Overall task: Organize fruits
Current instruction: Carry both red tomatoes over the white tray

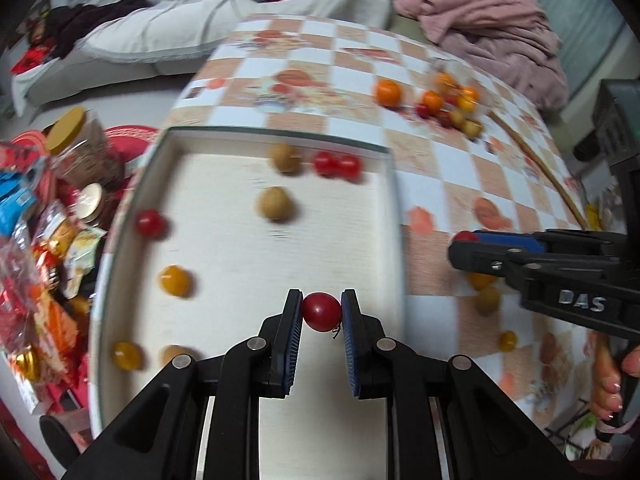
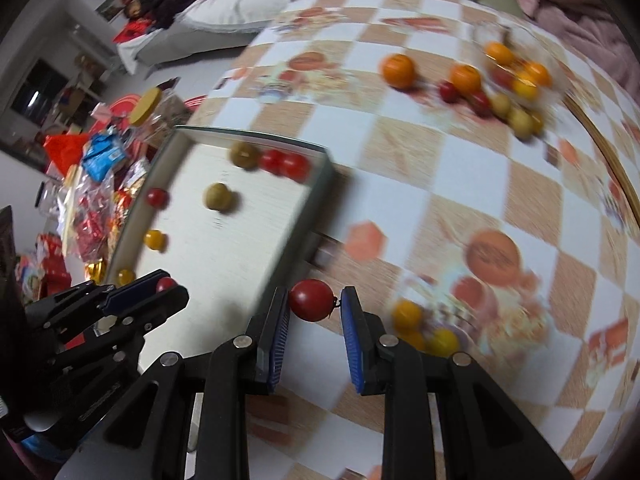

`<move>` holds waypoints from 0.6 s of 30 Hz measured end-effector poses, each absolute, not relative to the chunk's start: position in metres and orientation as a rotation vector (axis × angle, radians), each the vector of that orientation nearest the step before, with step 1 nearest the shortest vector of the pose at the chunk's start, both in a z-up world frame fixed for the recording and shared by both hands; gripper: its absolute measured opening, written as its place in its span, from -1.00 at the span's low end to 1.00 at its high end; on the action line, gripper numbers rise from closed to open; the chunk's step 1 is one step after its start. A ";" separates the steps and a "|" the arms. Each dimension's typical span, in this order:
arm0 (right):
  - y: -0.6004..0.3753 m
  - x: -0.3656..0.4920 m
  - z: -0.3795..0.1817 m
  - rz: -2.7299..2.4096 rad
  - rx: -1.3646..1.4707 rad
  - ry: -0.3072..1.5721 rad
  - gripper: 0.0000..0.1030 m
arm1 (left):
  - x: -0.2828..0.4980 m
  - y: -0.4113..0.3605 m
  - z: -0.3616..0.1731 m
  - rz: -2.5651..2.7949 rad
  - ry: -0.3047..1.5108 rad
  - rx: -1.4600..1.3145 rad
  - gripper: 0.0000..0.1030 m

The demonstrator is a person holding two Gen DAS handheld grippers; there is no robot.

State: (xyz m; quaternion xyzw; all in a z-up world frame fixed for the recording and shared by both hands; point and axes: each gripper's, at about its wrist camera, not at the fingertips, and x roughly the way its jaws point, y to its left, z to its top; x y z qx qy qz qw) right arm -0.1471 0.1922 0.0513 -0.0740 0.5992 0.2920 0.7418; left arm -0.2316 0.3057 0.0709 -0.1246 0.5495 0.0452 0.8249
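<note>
My left gripper (image 1: 321,312) is shut on a red cherry tomato (image 1: 321,311) and holds it over the near part of the white tray (image 1: 384,184). The tray holds several small fruits: red tomatoes (image 1: 337,165), green-brown ones (image 1: 275,203) and yellow ones (image 1: 175,280). My right gripper (image 2: 314,306) is shut on another red cherry tomato (image 2: 311,300), above the checkered tablecloth just right of the tray (image 2: 320,176). The right gripper also shows in the left wrist view (image 1: 464,240), and the left gripper in the right wrist view (image 2: 164,286). A pile of oranges and small fruits (image 2: 500,88) lies at the far right.
Snack packets and a lidded jar (image 1: 68,132) crowd the table left of the tray. A few loose yellow fruits (image 2: 424,326) lie on the cloth near my right gripper. A sofa and a pink blanket (image 1: 488,20) are behind the table.
</note>
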 end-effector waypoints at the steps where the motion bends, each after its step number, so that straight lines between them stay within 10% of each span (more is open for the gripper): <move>1: 0.200 -0.146 0.051 0.653 -0.169 1.313 -0.45 | -0.232 0.312 0.069 0.115 1.167 -0.265 -0.59; 18: 0.268 -0.124 0.020 0.666 -0.241 1.337 -0.45 | -0.196 0.370 0.029 0.261 1.197 -0.269 -0.59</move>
